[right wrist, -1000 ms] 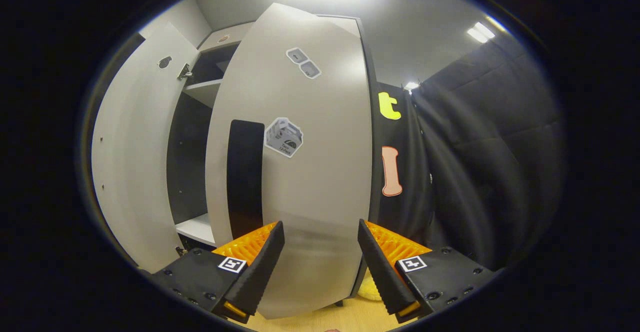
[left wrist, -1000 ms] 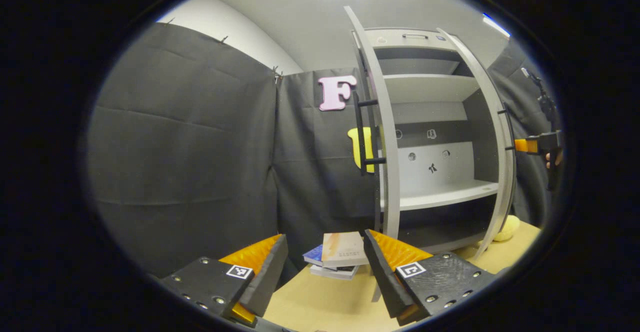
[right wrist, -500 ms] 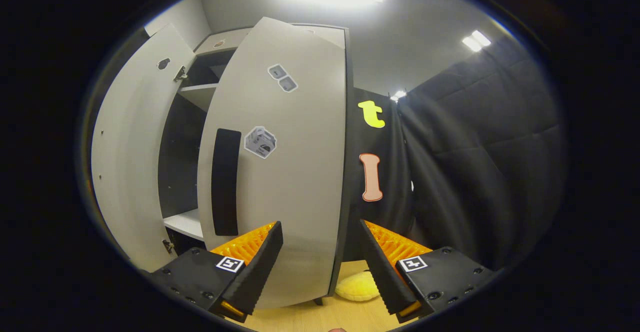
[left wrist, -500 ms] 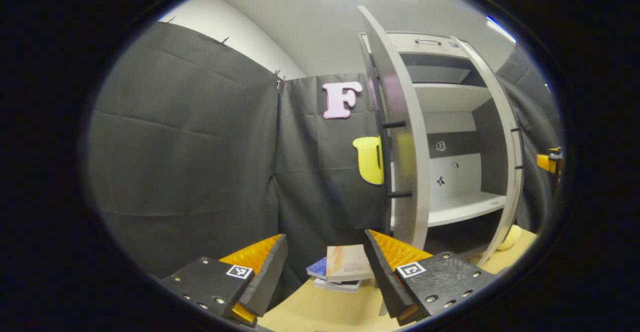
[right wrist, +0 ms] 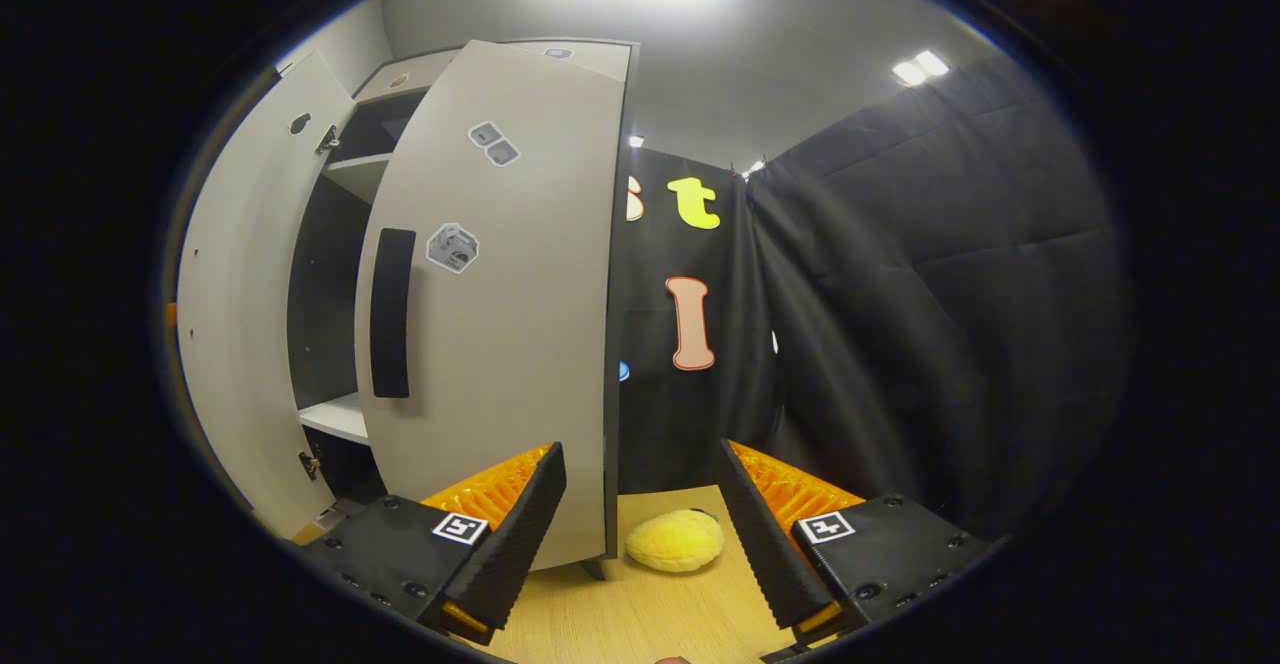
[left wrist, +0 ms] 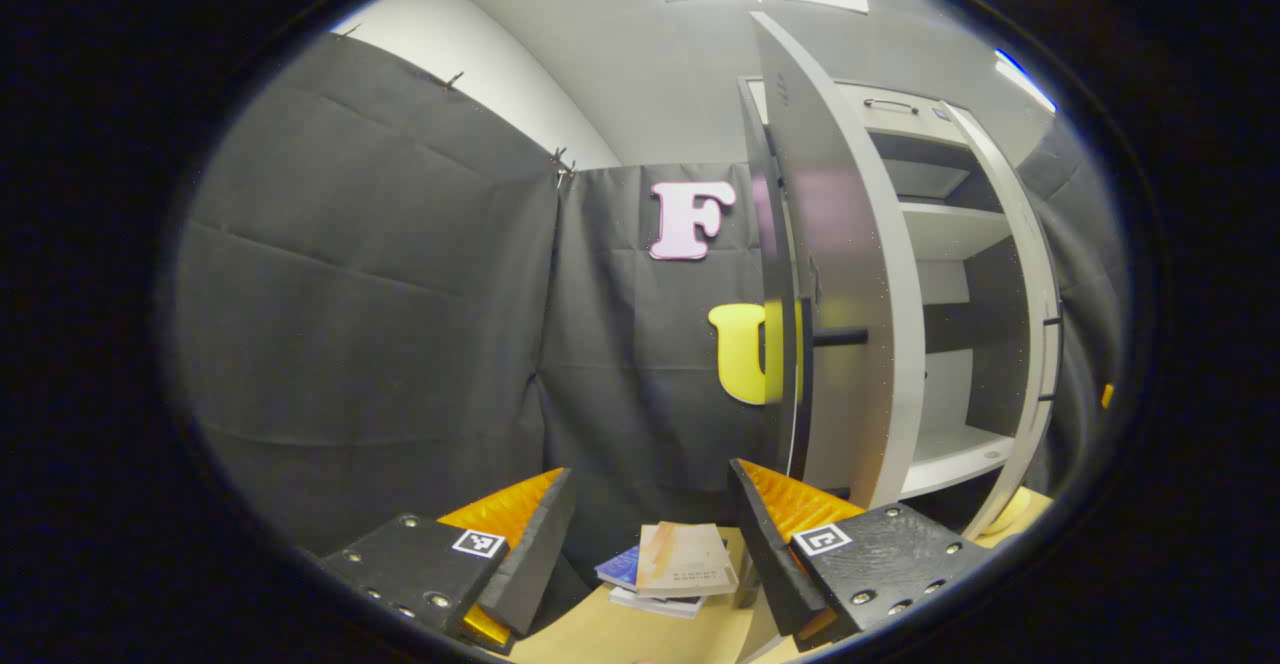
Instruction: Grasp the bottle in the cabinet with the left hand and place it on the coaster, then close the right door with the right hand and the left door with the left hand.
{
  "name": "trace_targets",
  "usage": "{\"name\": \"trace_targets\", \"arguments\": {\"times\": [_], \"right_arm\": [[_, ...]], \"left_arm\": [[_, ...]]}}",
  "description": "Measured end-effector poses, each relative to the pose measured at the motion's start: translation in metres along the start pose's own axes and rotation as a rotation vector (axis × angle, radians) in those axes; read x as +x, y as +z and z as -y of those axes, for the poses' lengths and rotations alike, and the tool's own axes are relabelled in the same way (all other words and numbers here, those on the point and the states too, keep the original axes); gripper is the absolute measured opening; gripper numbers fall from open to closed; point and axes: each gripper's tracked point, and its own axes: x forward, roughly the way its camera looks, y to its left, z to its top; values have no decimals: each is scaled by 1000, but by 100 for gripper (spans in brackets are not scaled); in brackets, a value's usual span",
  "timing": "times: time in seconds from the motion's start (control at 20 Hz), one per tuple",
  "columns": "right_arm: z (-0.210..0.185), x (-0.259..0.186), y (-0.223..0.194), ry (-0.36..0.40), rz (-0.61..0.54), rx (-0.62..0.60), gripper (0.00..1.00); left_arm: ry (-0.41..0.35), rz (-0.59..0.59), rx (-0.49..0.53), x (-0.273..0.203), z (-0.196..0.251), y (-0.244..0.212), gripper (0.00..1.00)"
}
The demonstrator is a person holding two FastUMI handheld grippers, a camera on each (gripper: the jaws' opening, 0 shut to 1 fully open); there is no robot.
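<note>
Pale grey board fills the middle of both views — the cabinet's two doors, each standing part open on its upright hinge line. In the right gripper view the right door (right wrist: 500, 304) rises tall just ahead and left of the right gripper (right wrist: 640, 524), its black handle (right wrist: 392, 312) running vertically near the free edge; the fingers are spread with nothing between them, beside the panel's lower edge but not clearly touching it. In the left gripper view the left door (left wrist: 845, 274) stands ahead and to the right of the left gripper (left wrist: 650, 534), also spread and empty, so the left hand is judged the nearer one for that panel. The cabinet's shelf (left wrist: 955, 454) shows bare in the gap between the doors; the bottle and the coaster cannot be placed from these frames. The left gripper view takes in a stack of books (left wrist: 675, 569) on the table — the right gripper view a yellow soft toy (right wrist: 675, 541) by the right door's foot.
</note>
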Motion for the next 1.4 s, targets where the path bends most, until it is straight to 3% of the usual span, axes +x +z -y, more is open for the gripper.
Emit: {"name": "trace_targets", "arguments": {"times": [0.2, 0.4, 0.55, 0.6, 0.7, 1.4], "right_arm": [[23, -12, -8, -40, -16, -4, 96], [36, -19, -15, -59, -35, 4, 96], [37, -21, -17, -55, -38, 11, 96], [37, -22, -19, -53, -42, 12, 96], [35, -23, -20, -43, -44, 14, 96], [57, -39, -30, -63, -72, 3, 96]], "left_arm": [[3, 26, 60, 1, 12, 9, 94], [-12, 21, 35, -1, 22, 8, 95], [-62, 18, 1, -8, 43, 10, 95], [-76, 20, 1, -10, 48, 10, 88], [-94, 28, 11, -14, 63, 12, 95], [-263, 70, 21, -6, 183, 26, 94]]}}
